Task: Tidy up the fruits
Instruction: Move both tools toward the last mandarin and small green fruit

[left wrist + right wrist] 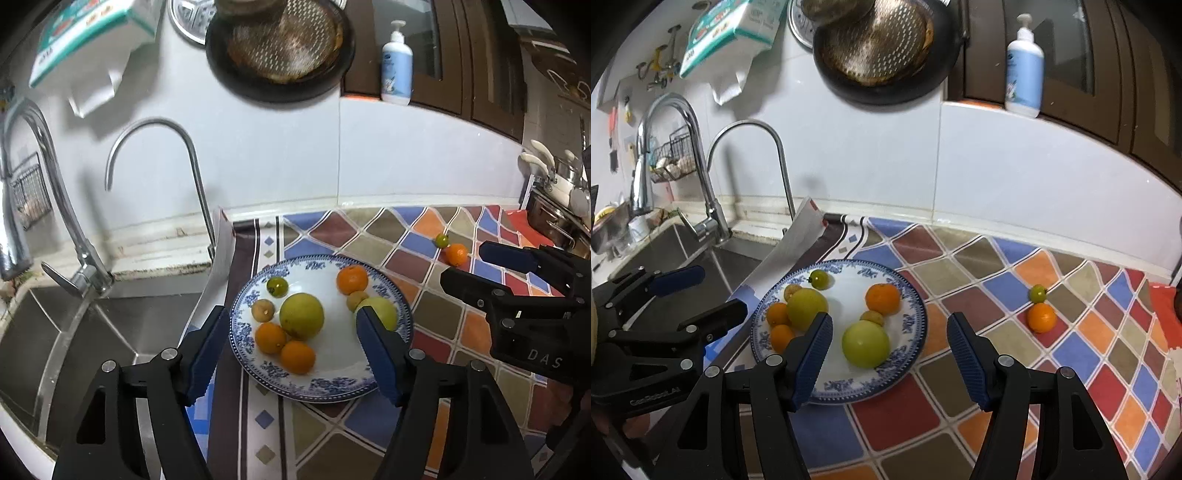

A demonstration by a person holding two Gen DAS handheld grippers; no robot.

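Note:
A blue-and-white plate point(332, 387) point(908, 325) on the patterned counter holds several fruits: oranges, two large green-yellow fruits point(301, 315) point(865, 343), small brown ones and a small green one. A loose orange point(455, 254) point(1041, 317) and a small green fruit point(441, 240) point(1038, 294) lie on the cloth to the plate's right. My left gripper point(291, 328) is open and empty, hovering over the plate. My right gripper point(888, 332) is open and empty above the plate's right edge; it also shows at the right of the left wrist view point(465, 264).
A sink point(74, 332) with two faucets point(155, 127) lies left of the plate. A dark pan point(886, 51) and tissue pack point(731, 26) hang on the wall. A soap bottle point(1025, 66) stands on the ledge. Pots point(554, 206) sit far right.

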